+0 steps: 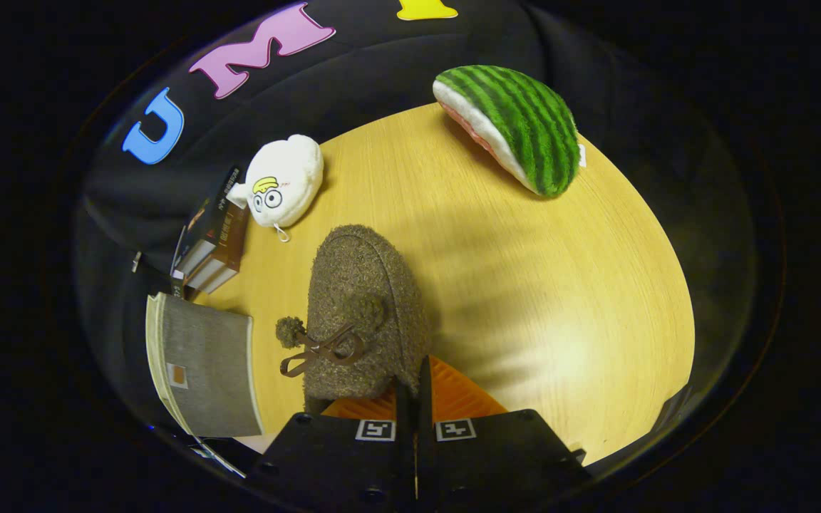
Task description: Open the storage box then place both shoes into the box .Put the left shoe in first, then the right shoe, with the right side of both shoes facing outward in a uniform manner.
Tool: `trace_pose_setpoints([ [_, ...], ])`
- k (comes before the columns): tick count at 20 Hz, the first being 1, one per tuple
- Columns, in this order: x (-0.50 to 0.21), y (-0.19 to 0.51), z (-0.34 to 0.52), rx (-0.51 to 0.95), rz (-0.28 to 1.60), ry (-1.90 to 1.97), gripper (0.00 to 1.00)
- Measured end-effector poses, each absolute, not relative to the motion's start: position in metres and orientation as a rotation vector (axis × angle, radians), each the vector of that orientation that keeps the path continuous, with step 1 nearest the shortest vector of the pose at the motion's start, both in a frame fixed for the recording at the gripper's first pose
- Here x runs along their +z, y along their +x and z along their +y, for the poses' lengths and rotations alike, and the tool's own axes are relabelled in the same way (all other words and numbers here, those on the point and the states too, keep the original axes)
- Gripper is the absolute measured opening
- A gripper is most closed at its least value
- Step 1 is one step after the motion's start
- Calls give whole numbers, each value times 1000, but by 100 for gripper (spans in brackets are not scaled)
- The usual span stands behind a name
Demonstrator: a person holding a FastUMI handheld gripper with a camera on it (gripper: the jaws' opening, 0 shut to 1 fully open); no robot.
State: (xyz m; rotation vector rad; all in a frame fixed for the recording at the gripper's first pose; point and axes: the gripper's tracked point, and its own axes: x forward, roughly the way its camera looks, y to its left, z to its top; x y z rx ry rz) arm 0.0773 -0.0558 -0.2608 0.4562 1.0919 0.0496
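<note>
- On the round wooden table (pixel 524 285), at the far side well beyond the fingers, lies a watermelon-slice plush (pixel 517 135), green striped rind up.
- Off to the left of it sits a white plush with cartoon eyes (pixel 286 182), just beside a small stack of books (pixel 214 242) at the table's edge.
- Nearer, left of the fingers, a grey book (pixel 204 370) lies flat, partly over the table's rim.
- Just ahead of the fingers is a brown fuzzy shoe (pixel 364 306), toe pointing away, with a pom-pom lace bow on its upper; its ribbed orange sole shows at the heel end.
- Gripper (pixel 414 399): the two fingers stand pressed together with hardly any gap, nipping the shoe's heel edge between them as far as I can tell.
- No wall of the storage box can be made out from this angle.
</note>
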Motion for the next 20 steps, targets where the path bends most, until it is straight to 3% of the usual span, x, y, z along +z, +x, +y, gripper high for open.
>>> trace_pose_setpoints([
  [12,-122,51,60,140,929,706,6],
  [20,-69,33,161,241,912,772,6],
])
